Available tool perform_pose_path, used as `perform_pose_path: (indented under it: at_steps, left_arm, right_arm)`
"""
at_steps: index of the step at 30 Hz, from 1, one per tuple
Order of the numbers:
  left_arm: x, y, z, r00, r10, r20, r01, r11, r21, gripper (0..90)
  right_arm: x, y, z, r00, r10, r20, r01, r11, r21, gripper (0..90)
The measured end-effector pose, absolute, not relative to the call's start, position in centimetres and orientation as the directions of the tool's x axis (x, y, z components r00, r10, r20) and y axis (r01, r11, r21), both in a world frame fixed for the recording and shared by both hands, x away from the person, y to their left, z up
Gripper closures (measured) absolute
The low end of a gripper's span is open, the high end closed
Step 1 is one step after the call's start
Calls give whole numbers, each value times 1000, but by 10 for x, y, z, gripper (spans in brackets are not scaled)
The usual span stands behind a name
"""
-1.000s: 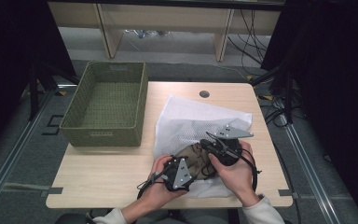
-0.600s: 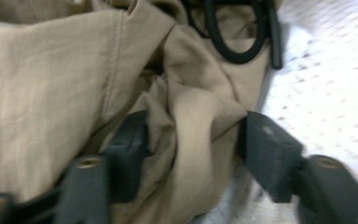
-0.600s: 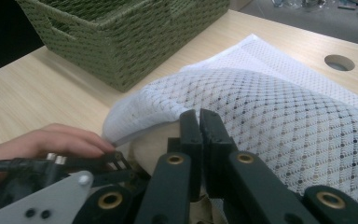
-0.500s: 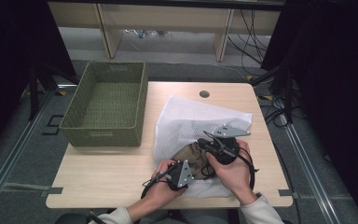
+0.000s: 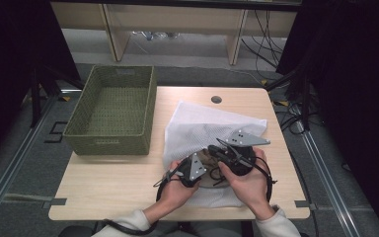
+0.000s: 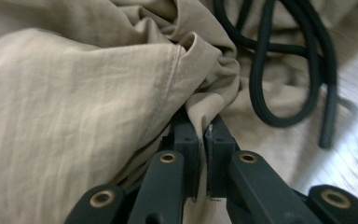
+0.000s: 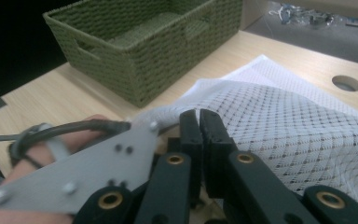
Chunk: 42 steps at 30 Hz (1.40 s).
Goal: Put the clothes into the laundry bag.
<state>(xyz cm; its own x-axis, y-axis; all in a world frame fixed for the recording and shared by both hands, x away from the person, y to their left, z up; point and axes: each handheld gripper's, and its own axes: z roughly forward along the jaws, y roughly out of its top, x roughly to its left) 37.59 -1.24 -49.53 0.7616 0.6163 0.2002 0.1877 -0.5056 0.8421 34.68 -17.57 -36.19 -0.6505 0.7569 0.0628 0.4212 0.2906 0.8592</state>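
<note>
A white mesh bag lies on the wooden table, and a tan cloth sits at its near end between the two hands. In the left gripper view a fold of that tan cloth is pinched between the jaws. My left gripper has just been closing and is now shut on this fold. Seen from above, the left gripper is close beside the right gripper. My right gripper is shut on the hem of the mesh bag.
A green woven basket stands at the table's left, also seen ahead in the right gripper view. A black cord loops over the cloth. A round cable hole is at the table's far edge.
The left hand has shifted a little up and right toward the right gripper, and its jaws have shut on the tan cloth. The right gripper has stayed in place.
</note>
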Motion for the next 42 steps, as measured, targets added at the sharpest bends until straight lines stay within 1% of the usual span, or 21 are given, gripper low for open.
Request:
perform_pose_path:
  at_steps: [1,2,4,5,7,10,11,13,14,16,17,19,22,24,27,30,33,35,37,40,42]
  left_arm:
    - [379,-12,-493,748,632,202,195,-500,844,859]
    - [383,-9,-490,749,621,232,191,-538,821,859]
    - [389,-7,-488,705,668,240,197,-508,839,859]
    - [391,-6,-487,690,686,232,199,-488,850,858]
    - [395,-3,-485,663,701,262,199,-503,841,857]
    - [395,-7,-492,665,702,255,208,-502,839,850]
    - [395,-7,-494,683,680,267,198,-524,828,844]
    - [394,-9,-500,709,660,248,207,-531,822,810]
    - [393,-11,-503,708,670,222,212,-503,838,779]
    - [394,-10,-504,746,621,243,180,-538,823,740]
    - [393,-13,-505,743,631,222,178,-507,843,726]
    - [392,-14,-505,754,613,236,160,-520,839,703]
    - [392,-16,-506,791,567,229,142,-535,833,626]
    - [391,-14,-506,793,561,236,133,-538,832,601]
    - [386,-11,-503,791,567,230,134,-527,839,582]
    - [381,-6,-498,809,532,251,120,-567,815,566]
    - [376,-4,-495,810,531,248,112,-555,824,558]
    - [367,-2,-491,819,534,212,114,-513,851,555]
    - [363,-2,-489,830,520,202,109,-507,855,552]
    - [356,-5,-488,846,503,178,101,-478,872,566]
    - [355,-9,-489,858,474,200,75,-499,863,598]
  right_arm:
    - [345,-176,-360,-647,760,68,421,281,863,897]
    - [345,-177,-358,-655,753,58,408,288,867,897]
    - [344,-178,-355,-659,751,40,382,289,878,897]
    - [342,-179,-353,-648,759,55,400,278,873,897]
    - [343,-181,-353,-660,751,39,375,284,882,897]
    - [346,-182,-356,-652,756,61,400,274,875,897]
    - [347,-183,-358,-638,769,43,399,282,872,897]
    - [349,-186,-361,-649,760,33,402,305,863,897]
    - [348,-184,-363,-638,767,67,432,284,856,897]
    - [349,-184,-364,-628,776,60,432,284,856,897]
    - [350,-183,-365,-627,777,62,425,274,862,897]
    - [349,-184,-365,-630,773,68,438,282,853,897]
    - [351,-185,-367,-639,768,49,424,298,855,897]
    - [352,-186,-368,-637,769,50,427,299,853,897]
    - [352,-186,-369,-633,771,67,435,282,855,897]
    - [352,-187,-368,-636,770,53,429,296,853,896]
    - [353,-187,-368,-638,769,42,423,303,854,896]
    - [353,-187,-368,-626,778,58,436,287,853,897]
    - [353,-188,-367,-623,781,43,427,293,856,896]
    - [353,-187,-367,-625,780,41,425,296,856,896]
    - [354,-187,-367,-625,780,39,424,297,855,897]
